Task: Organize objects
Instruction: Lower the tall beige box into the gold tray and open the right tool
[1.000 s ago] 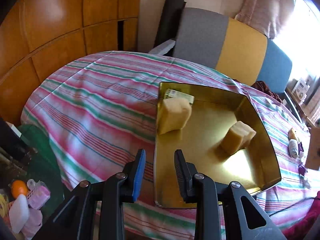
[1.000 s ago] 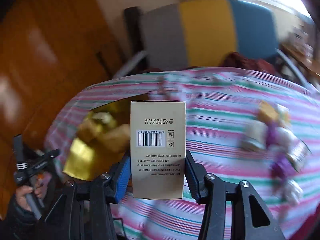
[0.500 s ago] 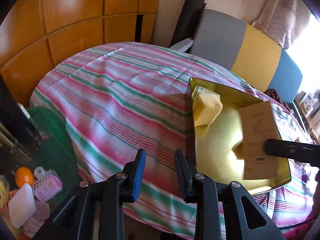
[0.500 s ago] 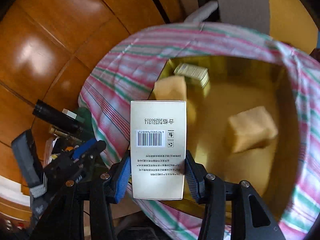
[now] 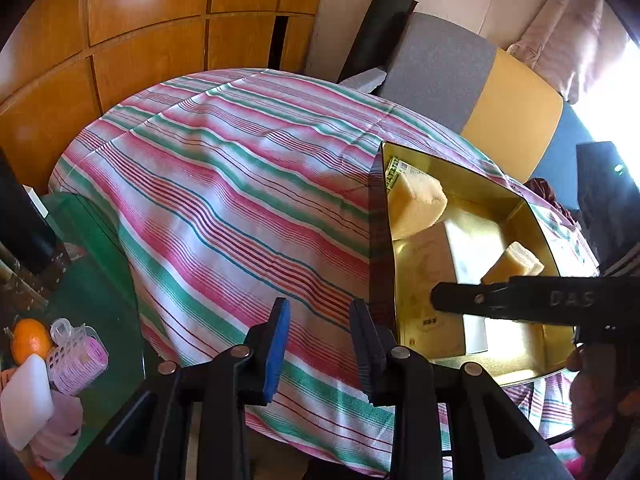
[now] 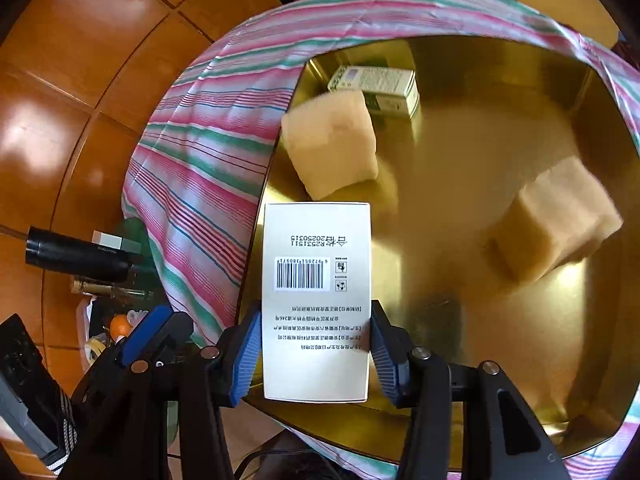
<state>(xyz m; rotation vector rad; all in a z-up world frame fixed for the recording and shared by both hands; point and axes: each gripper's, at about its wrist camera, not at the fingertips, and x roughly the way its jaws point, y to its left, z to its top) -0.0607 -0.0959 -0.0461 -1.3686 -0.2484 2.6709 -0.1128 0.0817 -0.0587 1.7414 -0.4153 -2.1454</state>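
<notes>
Bright window glare, fisheye bending, sharp focus

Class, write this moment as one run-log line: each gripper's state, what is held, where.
right gripper: shut on white barcoded carton, over gold metal tray | left gripper: shut, empty, beside tray | tray: two sponge blocks

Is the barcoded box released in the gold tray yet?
No: the right gripper grips the white box inside the gold tray.

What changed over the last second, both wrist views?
The right gripper, clamped on the barcoded box, swung from above the striped cloth down into the gold tray, beside two sponge blocks. No release. The left gripper stayed empty, jaws nearly closed; the tray's contents stayed put.
</notes>
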